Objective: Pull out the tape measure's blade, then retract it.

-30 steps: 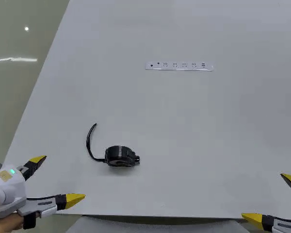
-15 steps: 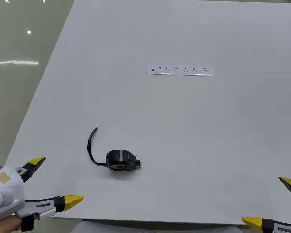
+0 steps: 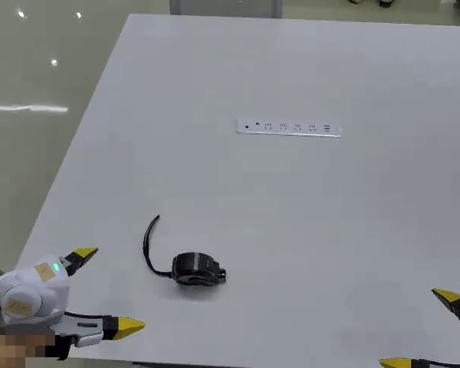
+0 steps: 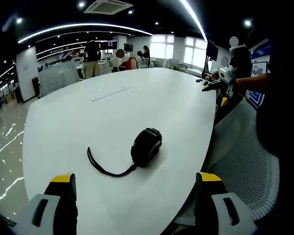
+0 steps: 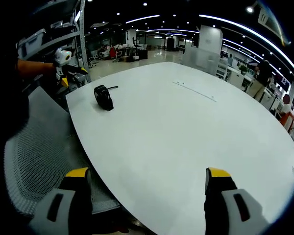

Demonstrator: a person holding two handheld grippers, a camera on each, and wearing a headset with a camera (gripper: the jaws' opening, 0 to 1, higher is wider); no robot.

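Observation:
A black tape measure (image 3: 198,269) with a curled black wrist strap (image 3: 150,244) lies on the white table (image 3: 291,199), near its front left. In the left gripper view the tape measure (image 4: 146,146) sits just ahead of the jaws. My left gripper (image 3: 113,292) is open at the front left corner, a short way left of the tape measure, holding nothing. At the front right edge my right gripper (image 3: 429,330) is open and far from the tape measure (image 5: 104,96). The blade is fully inside the case.
A white power strip (image 3: 288,128) lies flat at the table's middle back. Below the table's front edge a grey mesh chair seat (image 5: 39,147) shows. Glossy floor (image 3: 31,92) runs along the table's left edge.
The head camera has tilted, so everything sits lower in the picture. My left gripper has crept slightly right, toward the tape measure. The tape measure has not moved.

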